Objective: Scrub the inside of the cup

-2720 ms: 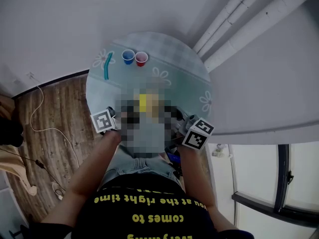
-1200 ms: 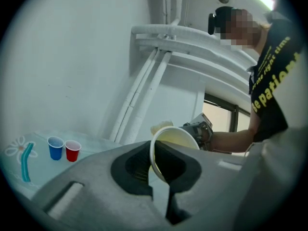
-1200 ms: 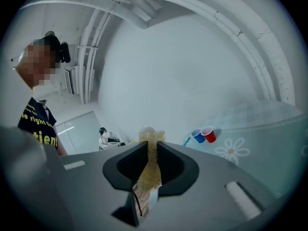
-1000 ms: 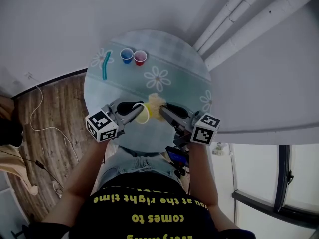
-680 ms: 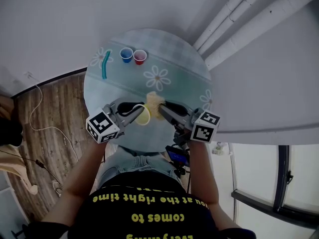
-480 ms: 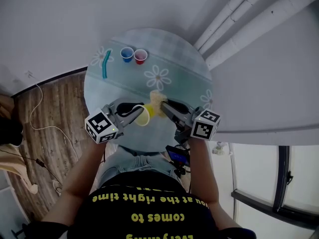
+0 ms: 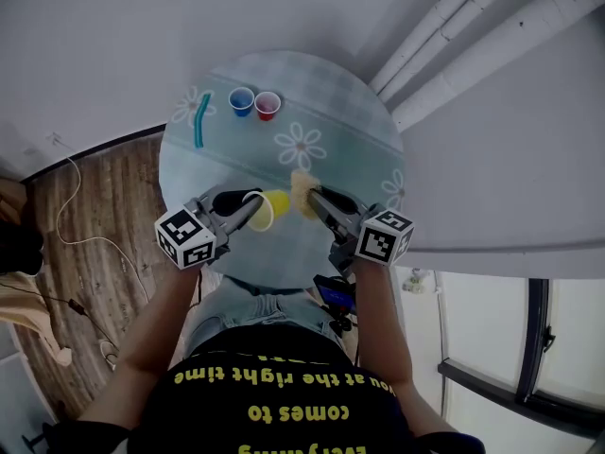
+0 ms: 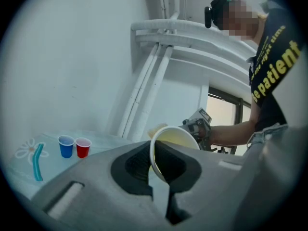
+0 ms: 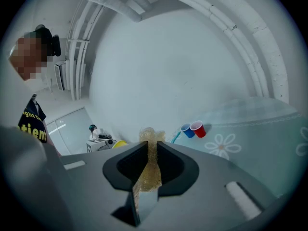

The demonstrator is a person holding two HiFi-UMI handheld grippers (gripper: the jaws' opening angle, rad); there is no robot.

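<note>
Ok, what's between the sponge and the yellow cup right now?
Nothing: the head view shows only a narrow strip of bare tablecloth between the sponge and the yellow cup.

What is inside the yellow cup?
The cup's upper inside looks empty; the sponge in the right gripper is outside it. A jaw of the left gripper covers the lower inside.

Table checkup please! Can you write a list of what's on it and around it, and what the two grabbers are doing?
Surface: round table, daisy print.
Job's things: yellow cup tipped sideways; sponge beside it, not inside.
Clutter: blue cup, red cup and teal stick at the far edge.
Grippers: left gripper shut on yellow cup's rim; right gripper shut on sponge.
Cables: white cable on the floor.
Surroundings: wood floor, white wall, pipes, window.
</note>
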